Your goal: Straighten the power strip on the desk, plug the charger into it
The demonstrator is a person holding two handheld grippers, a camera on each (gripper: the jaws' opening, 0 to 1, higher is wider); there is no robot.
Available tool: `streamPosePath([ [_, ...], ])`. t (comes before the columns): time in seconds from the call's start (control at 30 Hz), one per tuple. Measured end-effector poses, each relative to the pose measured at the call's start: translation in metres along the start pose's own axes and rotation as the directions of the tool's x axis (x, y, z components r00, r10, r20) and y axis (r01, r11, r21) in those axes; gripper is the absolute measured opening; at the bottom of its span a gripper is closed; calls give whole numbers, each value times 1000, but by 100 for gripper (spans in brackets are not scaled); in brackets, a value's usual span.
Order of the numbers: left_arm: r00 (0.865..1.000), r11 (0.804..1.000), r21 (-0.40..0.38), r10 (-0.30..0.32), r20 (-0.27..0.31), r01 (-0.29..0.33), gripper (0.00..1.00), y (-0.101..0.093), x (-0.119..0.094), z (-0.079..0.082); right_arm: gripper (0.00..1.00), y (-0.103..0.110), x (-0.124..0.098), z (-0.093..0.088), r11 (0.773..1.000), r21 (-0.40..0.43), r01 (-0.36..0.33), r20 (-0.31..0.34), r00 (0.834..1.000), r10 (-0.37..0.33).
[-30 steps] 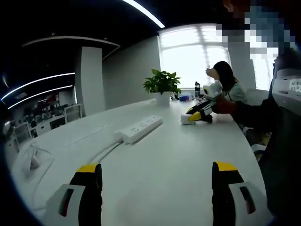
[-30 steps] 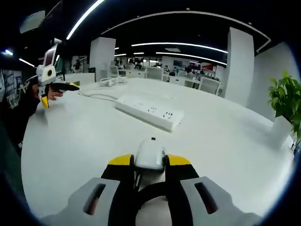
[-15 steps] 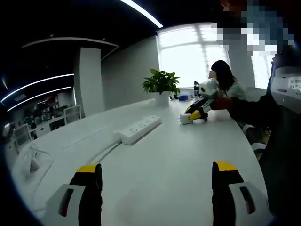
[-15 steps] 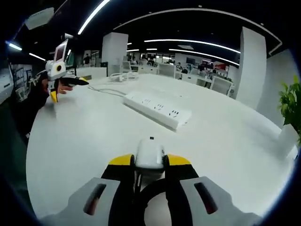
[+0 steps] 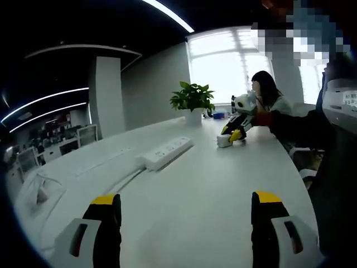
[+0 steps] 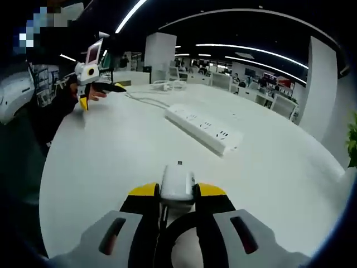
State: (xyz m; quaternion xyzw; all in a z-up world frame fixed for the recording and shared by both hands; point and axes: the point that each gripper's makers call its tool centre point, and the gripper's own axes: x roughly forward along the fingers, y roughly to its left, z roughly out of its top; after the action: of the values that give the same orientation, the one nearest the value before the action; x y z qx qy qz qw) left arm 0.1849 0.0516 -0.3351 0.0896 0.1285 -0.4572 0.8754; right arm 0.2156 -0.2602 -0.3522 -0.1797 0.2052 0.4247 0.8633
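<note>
Charger: white block point(image 6: 177, 182) clenched between the right gripper's point(image 6: 177, 192) yellow-tipped jaws, prongs facing forward; it shows small in the left gripper view too point(image 5: 224, 141), low over the desk point(image 6: 111, 167).
Power strip: long white bar point(image 6: 205, 127) lying on the desk well ahead of the charger and to its right, running at a slant across the right gripper view; its cord point(image 6: 142, 99) trails off toward the far edge.
Left gripper: released, jaws wide apart point(image 5: 184, 223) with nothing between them (it hovers over bare desk, well short of the strip point(image 5: 165, 152)).
Step in hand, as I judge it: carrying the charger toward a socket.
Doing it well: square the prongs to one socket's slots before pressing, come down straight and not at an angle, and bring the free left gripper onto the strip's near end to pin it, since a light strip may skate on a smooth top.
Background: potted plant point(image 5: 192, 100) at the far end.
</note>
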Motion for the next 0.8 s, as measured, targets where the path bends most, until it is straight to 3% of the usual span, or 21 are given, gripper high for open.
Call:
streamPosePath([
  [0.4,1000,1000,-4,3,-1,-3,99,-1,1,-2,24,1,-1,-1,989,-70,-131,28,991,133],
  [0.57,1000,1000,-4,5,-3,-5,99,-1,1,-2,24,3,-4,-2,972,-146,-183,19,982,188],
  [0.8,1000,1000,-3,3,-10,-3,99,-3,3,-4,24,4,-5,-2,949,-182,-259,40,962,270],
])
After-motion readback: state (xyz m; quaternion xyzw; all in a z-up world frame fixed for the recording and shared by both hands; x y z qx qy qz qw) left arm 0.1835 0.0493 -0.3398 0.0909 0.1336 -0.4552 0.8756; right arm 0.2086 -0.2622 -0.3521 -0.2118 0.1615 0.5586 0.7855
